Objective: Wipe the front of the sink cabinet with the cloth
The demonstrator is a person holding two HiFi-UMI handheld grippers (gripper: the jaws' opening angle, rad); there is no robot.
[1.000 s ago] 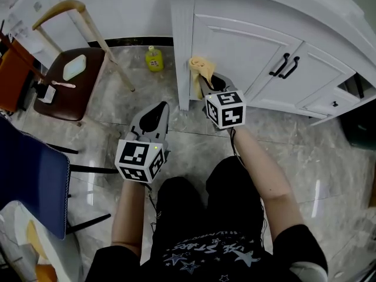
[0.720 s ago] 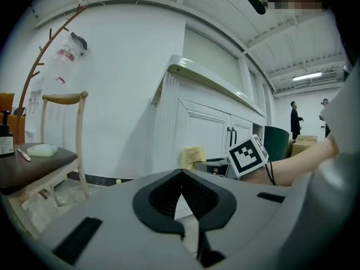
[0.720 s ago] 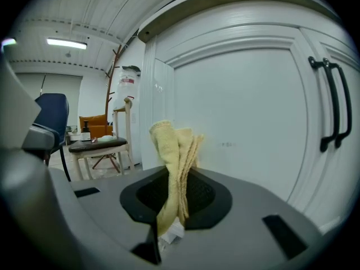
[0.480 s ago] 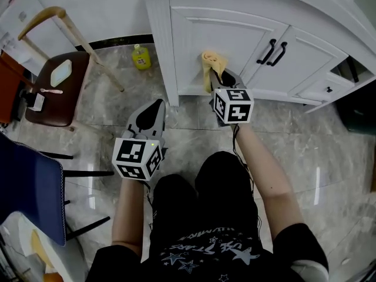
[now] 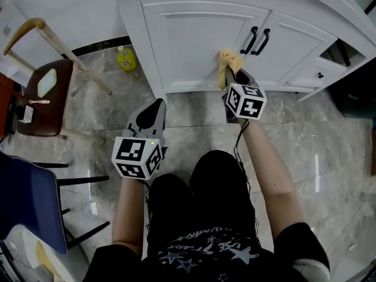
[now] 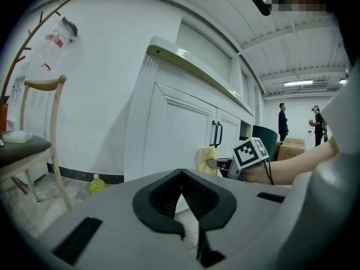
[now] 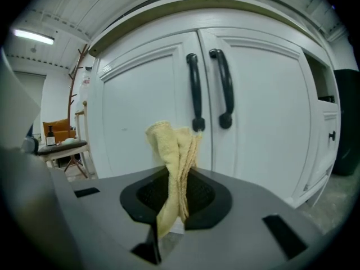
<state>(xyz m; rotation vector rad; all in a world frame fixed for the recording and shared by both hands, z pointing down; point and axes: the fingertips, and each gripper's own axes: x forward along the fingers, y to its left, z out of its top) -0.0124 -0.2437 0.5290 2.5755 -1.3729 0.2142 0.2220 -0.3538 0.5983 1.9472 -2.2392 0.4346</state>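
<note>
A folded yellow cloth (image 5: 226, 65) (image 7: 171, 162) (image 6: 205, 157) is clamped in my right gripper (image 5: 234, 75) (image 7: 173, 207), which is shut on it. The cloth's top presses low against the left door of the white sink cabinet (image 5: 188, 34) (image 7: 140, 106), just left of the two black handles (image 5: 256, 40) (image 7: 209, 89). My left gripper (image 5: 154, 111) (image 6: 181, 198) hangs back over the floor, left of the right one. Its jaws are shut with nothing between them.
A wooden chair (image 5: 41, 93) with a brown seat stands at the left. A small yellow bottle (image 5: 124, 59) (image 6: 97, 183) sits on the floor by the cabinet's left corner. A dark bin (image 5: 355, 96) is right of the cabinet. Two people (image 6: 284, 122) stand far off.
My right gripper has slid the cloth rightward along the cabinet front, from the left corner post to beside the door handles. The left gripper has barely moved.
</note>
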